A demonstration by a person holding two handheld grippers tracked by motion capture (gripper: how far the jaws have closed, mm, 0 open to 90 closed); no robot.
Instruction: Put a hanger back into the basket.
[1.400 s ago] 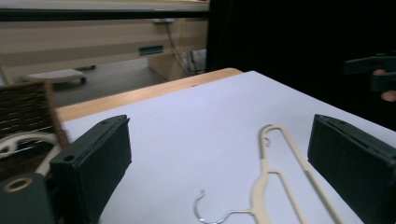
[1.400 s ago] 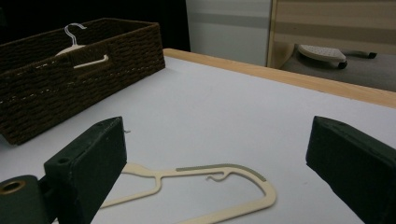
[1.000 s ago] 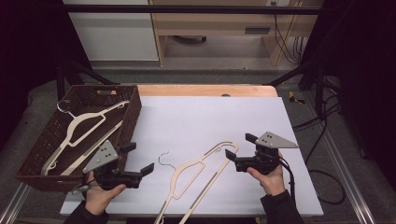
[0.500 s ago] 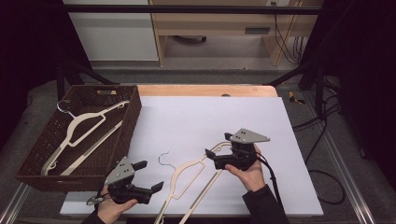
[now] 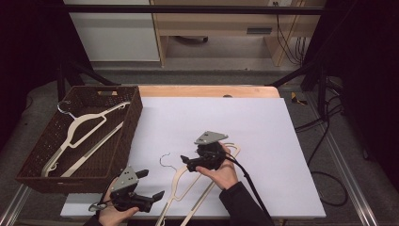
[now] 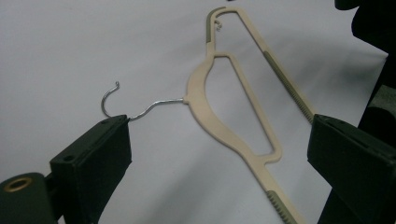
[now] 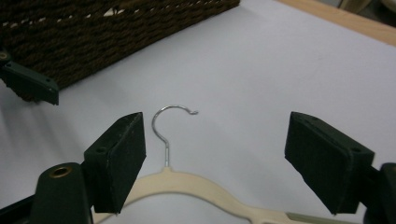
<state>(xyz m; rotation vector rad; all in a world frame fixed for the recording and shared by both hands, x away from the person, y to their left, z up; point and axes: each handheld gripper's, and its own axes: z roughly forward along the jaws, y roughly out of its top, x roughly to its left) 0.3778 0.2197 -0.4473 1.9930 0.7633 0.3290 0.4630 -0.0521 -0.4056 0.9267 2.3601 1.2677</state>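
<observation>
Hanger (image 5: 188, 186) lies flat on white tabletop (image 5: 282, 141), btwn our two grippers. Right gripper (image 5: 187, 161): jaws wide apart, hovering over hanger neck; metal hook (image 7: 170, 126) sits btwn jaws, nearer left one, no contact we can confirm. Left gripper (image 5: 153, 187): jaws apart too, nothing clamped, aimed at hanger body; hook (image 6: 122, 103) just past its left jaw. Beyond left gripper: dark wicker basket (image 5: 129, 136) w/ 2nd hanger (image 5: 82, 136) inside.
</observation>
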